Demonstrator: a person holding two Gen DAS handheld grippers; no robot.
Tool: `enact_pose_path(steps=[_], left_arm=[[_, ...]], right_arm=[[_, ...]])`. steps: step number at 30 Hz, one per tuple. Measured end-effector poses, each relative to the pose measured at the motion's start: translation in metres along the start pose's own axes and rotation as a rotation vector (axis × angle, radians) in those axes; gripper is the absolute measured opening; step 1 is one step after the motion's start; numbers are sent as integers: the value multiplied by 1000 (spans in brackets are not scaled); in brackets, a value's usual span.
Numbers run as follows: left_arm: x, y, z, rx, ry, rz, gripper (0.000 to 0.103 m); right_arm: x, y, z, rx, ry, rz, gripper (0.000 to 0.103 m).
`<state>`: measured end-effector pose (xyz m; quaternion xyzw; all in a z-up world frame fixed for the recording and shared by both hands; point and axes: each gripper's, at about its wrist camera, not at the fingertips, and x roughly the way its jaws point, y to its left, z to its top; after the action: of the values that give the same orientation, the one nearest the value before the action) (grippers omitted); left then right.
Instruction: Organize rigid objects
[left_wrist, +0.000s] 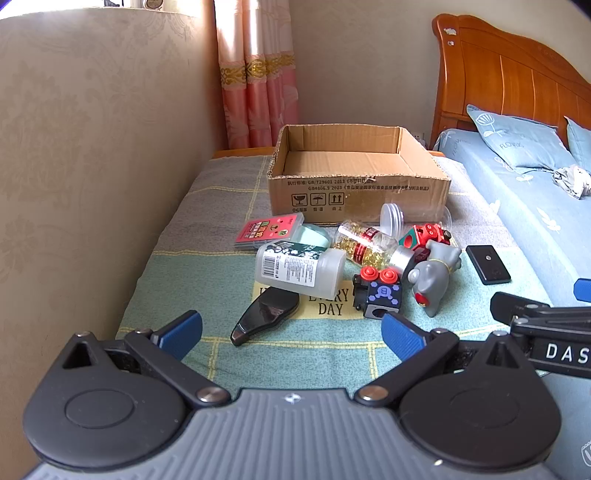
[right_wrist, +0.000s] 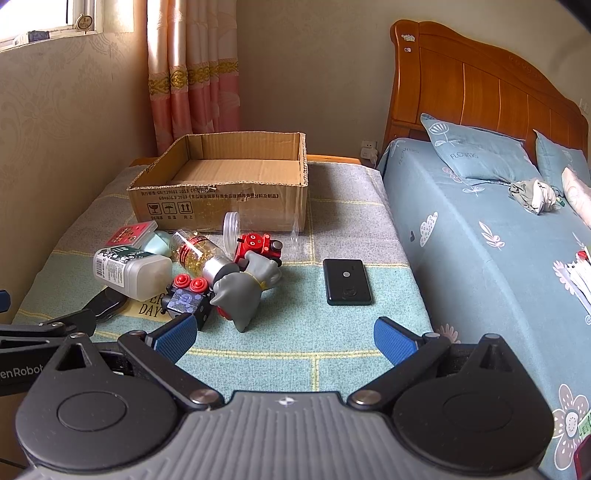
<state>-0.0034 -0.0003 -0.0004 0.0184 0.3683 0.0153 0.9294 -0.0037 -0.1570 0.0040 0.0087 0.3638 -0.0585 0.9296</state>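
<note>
**Both tools spread above the clutter, cardboard box bare**

Left tool (left_wrist: 291, 334) at lower frame, blue pads wide apart, gripping nothing. Just beyond, on the checked cloth of the tabletop (left_wrist: 177, 280): glossy black teardrop-shaped case (left_wrist: 264, 314), frosted white plastic bottle (left_wrist: 299, 267) lying flat, black block toy with red studs (left_wrist: 376, 291), grey figurine (left_wrist: 436, 277), flat black rectangular device (left_wrist: 487, 264) further right. Open brown cardboard box (left_wrist: 354, 192) behind, upper centre. Right tool (right_wrist: 284, 338) likewise spread, holding nothing.

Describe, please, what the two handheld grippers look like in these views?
The left gripper and right gripper match: ribbed grey bodies with a small white emblem, black linkage arms on silver pivots, round black housings, and blue textured pads. White lettering marks each one's side. No hands, sleeves or cables show.
</note>
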Motion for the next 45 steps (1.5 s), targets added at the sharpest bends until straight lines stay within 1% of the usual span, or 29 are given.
enact_pose_path(steps=[38, 39, 40, 45], left_arm=[[-2, 1, 2, -1, 0, -9, 102], [-1, 1, 2, 0, -1, -11, 102], [0, 1, 3, 21, -2, -33, 102], [4, 5, 5, 33, -13, -81, 102]], right_arm=[[-3, 2, 3, -6, -10, -5, 103], [-3, 1, 3, -8, -11, -5, 103], [-3, 1, 4, -10, -13, -4, 103], [-2, 0, 5, -22, -33, 14, 103]])
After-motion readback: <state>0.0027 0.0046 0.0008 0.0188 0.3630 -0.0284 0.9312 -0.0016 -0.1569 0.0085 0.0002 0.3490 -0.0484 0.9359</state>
